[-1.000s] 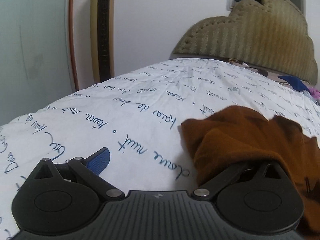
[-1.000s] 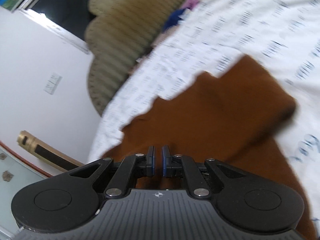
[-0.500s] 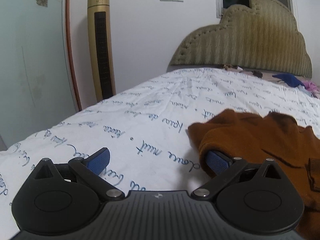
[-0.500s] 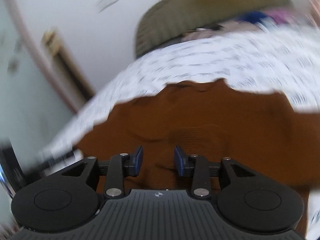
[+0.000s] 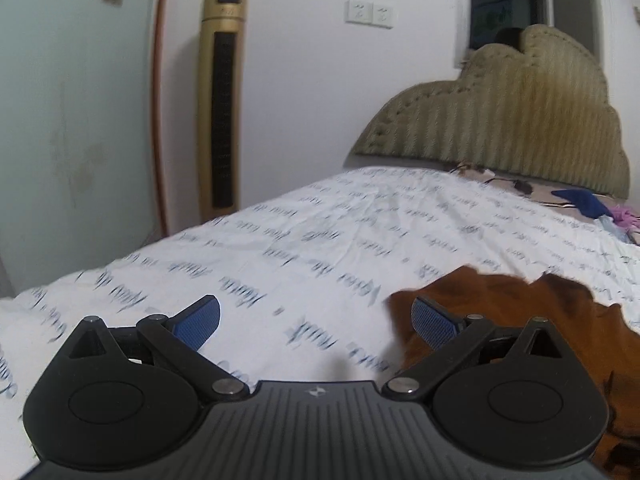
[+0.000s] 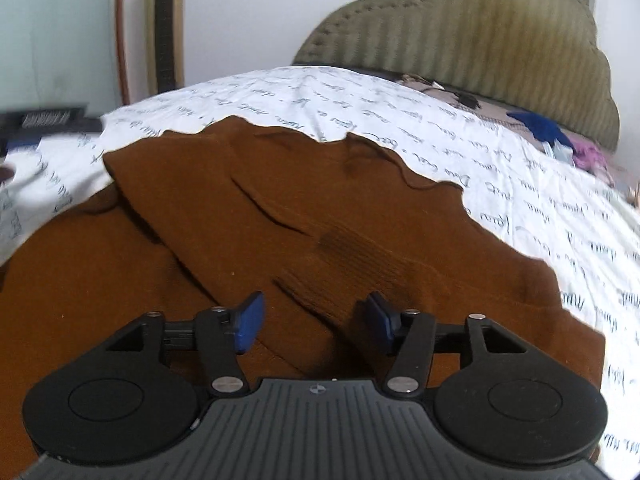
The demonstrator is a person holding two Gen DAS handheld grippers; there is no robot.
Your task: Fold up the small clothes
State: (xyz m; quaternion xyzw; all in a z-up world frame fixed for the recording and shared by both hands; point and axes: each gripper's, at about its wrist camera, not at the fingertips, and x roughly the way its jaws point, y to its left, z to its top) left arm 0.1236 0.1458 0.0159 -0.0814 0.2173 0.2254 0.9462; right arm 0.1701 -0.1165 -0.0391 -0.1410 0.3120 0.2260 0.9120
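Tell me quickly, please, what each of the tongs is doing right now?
Left tongs: open wide, empty, beside the brown garment.
Right tongs: opening, gripping nothing, over the brown garment.

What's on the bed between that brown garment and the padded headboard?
Mostly bare white sheet with blue writing runs from the brown garment toward the headboard; blue and pink clothes lie on the right, in the right wrist view.
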